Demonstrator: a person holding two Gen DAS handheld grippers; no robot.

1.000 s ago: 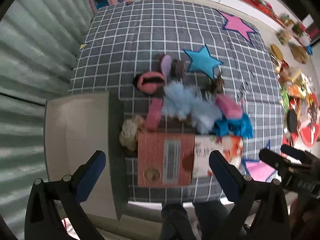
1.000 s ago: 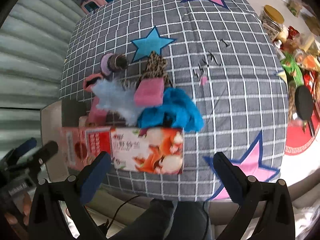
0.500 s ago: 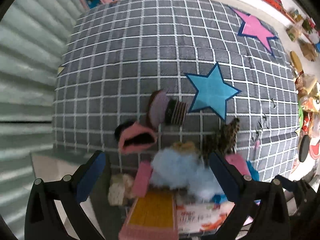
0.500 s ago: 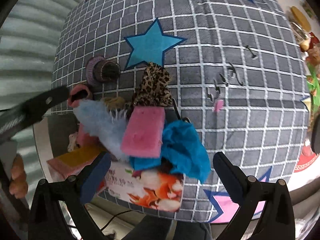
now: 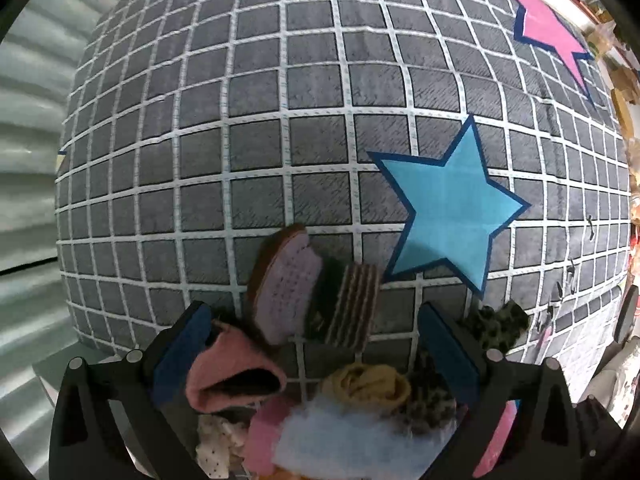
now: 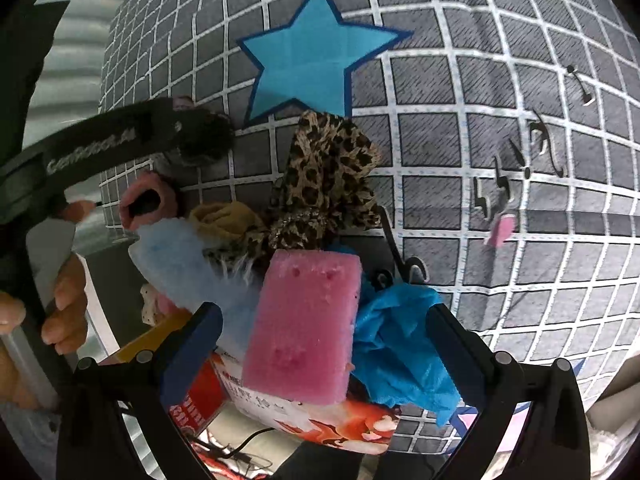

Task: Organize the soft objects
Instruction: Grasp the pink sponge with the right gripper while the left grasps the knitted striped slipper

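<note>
Both tools spread wide, pinching nothing: left tool (image 5: 310,354), right tool (image 6: 320,346). Pink rectangular pitted sponge (image 6: 304,328) lies between the right tool's fingers, beside crumpled blue plastic bag (image 6: 400,344) and leopard-print fabric (image 6: 328,176).

Soft pile is sitting at bed's (image 5: 280,80) near edge: sponge (image 6: 304,324) lying on boxes (image 6: 320,420), crumpled bag (image 6: 400,340) right of it, knit hat (image 5: 286,284) lying behind, beside star patch (image 5: 452,212).

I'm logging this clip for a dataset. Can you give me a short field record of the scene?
surface: grey grid bedspread with blue star
soft pile: pink sponge, blue crumpled fabric, leopard-print cloth, light blue fluffy piece
left gripper: open, over purple knit item
right gripper: open, around pink sponge
</note>
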